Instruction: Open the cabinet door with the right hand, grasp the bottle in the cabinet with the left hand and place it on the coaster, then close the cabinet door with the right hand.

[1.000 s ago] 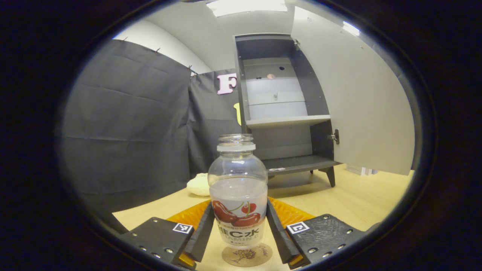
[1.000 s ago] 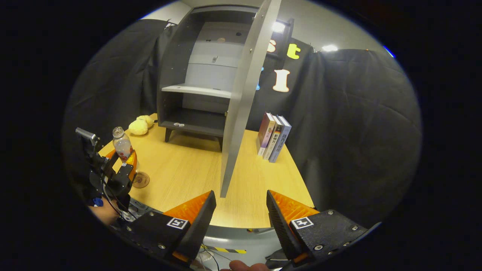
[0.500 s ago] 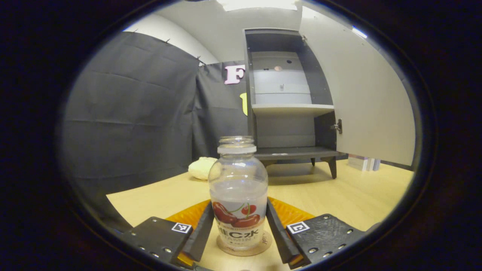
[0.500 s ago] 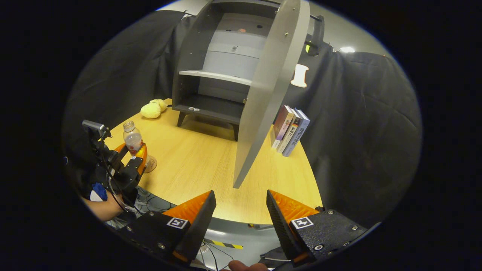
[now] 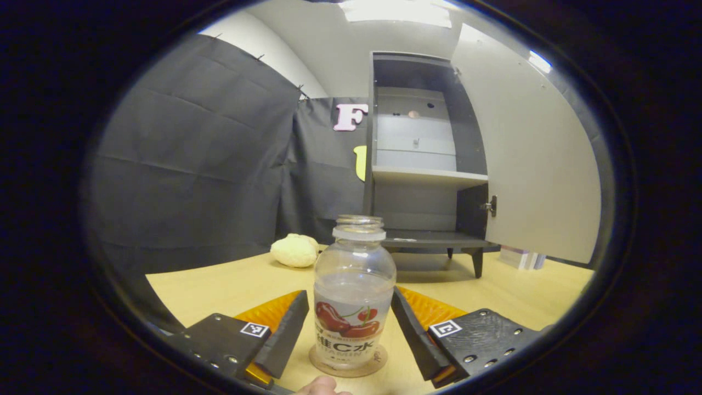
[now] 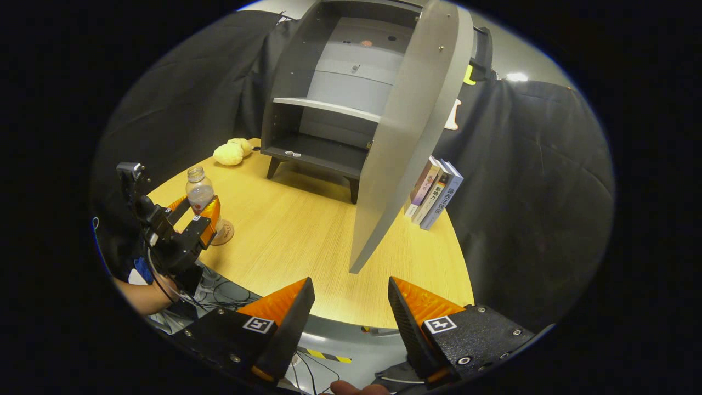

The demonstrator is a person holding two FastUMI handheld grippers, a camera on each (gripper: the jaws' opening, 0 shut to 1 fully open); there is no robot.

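The bottle (image 5: pixel 354 296) stands upright on the coaster (image 5: pixel 347 362), on the table (image 5: pixel 230 282), well in front of the cabinet (image 5: pixel 422 159). It has no cap and there is some clear liquid in it.

In the left gripper view, the left gripper (image 5: pixel 350 334) is around the bottle, one finger on each side. The jaws are opened a little: a thin gap shows between each finger and the bottle, so they are not pressing on it. In the right gripper view, the same gripper is seen from the side, just beside the bottle, with a person's arm (image 6: pixel 143 293) behind it.

The cabinet door (image 6: pixel 408 131) is wide open and swings out toward the front edge of the table. The inside of the cabinet has one light shelf (image 5: pixel 428 175) and a dark bottom board (image 5: pixel 433 240) with a small pale thing on it; I cannot tell what it is. A yellow soft lump (image 5: pixel 294 250) lies on the table just beside the cabinet, on the bottle's side. Three books (image 6: pixel 434 192) stand on the other side of the cabinet, behind the door.

The right gripper (image 6: pixel 351 323) is at the front edge of the table, well apart from the cabinet, below the lower corner of the door. Its jaws are wide open and hold nothing.
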